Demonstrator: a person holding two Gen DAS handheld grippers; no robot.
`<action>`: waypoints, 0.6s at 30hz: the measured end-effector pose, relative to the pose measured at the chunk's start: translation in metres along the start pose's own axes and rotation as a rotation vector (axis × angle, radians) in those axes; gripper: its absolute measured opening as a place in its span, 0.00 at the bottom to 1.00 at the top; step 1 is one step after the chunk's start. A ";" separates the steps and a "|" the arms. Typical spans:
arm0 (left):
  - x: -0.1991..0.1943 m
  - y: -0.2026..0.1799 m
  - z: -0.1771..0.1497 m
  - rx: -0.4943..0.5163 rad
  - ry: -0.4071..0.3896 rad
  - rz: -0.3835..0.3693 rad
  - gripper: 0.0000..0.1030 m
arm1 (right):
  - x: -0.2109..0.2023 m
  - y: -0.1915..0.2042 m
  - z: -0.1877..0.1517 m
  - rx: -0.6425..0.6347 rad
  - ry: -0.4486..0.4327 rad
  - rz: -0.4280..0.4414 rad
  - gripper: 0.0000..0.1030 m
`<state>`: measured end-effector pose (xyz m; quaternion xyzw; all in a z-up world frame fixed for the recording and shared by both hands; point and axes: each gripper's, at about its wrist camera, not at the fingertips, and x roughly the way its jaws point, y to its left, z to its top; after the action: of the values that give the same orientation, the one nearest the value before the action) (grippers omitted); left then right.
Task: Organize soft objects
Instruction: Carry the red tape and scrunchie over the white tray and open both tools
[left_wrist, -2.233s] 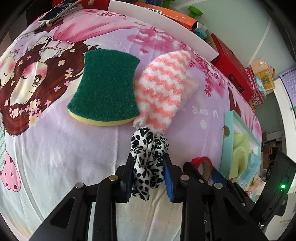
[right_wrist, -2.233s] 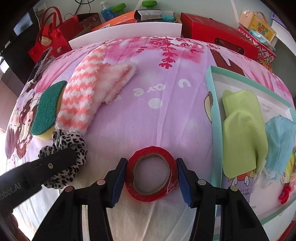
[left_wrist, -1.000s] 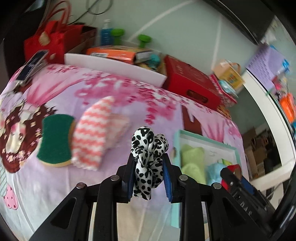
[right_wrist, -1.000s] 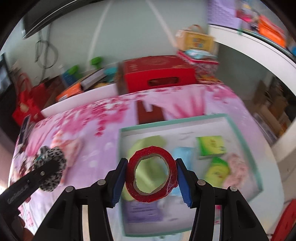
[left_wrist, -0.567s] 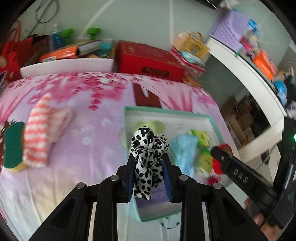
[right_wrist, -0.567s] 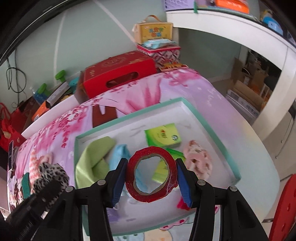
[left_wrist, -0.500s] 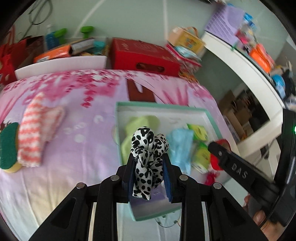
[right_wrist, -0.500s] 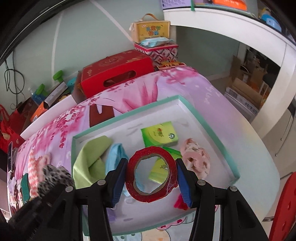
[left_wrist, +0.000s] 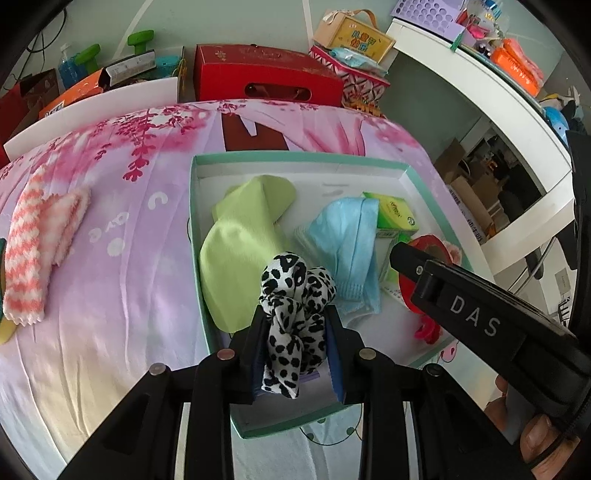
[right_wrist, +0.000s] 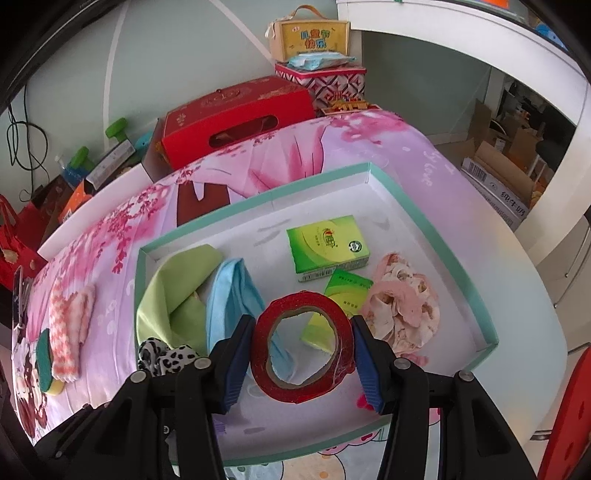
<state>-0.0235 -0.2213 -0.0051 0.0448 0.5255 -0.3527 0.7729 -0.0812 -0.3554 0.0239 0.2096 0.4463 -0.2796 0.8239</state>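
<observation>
My left gripper (left_wrist: 297, 347) is shut on a black-and-white spotted scrunchie (left_wrist: 293, 314), held above the near left part of a shallow teal-rimmed box (left_wrist: 194, 221). My right gripper (right_wrist: 301, 350) is shut on a red tape roll (right_wrist: 301, 347), held over the same box (right_wrist: 436, 229). In the box lie a green cloth (left_wrist: 240, 247), a blue cloth (left_wrist: 347, 240), green tissue packs (right_wrist: 327, 245) and a pale pink scrunchie (right_wrist: 404, 306). A pink-striped fuzzy sock (left_wrist: 33, 243) and a green sponge (right_wrist: 46, 360) lie on the bedspread to the left.
A red gift box (left_wrist: 266, 75), small cartons and bottles (left_wrist: 77, 64) line the far edge of the bed. A white shelf (left_wrist: 491, 88) runs along the right. The right gripper's black arm (left_wrist: 480, 325) crosses the left wrist view at right.
Both grippers have swung right from the sock and sponge to above the box, and lower toward it. The scrunchie and the tape roll stay gripped.
</observation>
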 end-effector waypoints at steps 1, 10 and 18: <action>0.002 0.000 0.000 0.002 0.004 0.005 0.32 | 0.002 0.000 -0.001 -0.002 0.008 -0.003 0.53; 0.004 0.001 0.000 0.009 0.018 0.022 0.54 | 0.011 -0.001 -0.004 -0.005 0.042 -0.006 0.54; -0.002 0.001 0.002 0.024 0.005 0.029 0.64 | 0.010 -0.003 -0.002 0.009 0.039 0.005 0.64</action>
<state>-0.0218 -0.2208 -0.0028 0.0628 0.5226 -0.3474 0.7760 -0.0797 -0.3590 0.0146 0.2200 0.4606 -0.2752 0.8147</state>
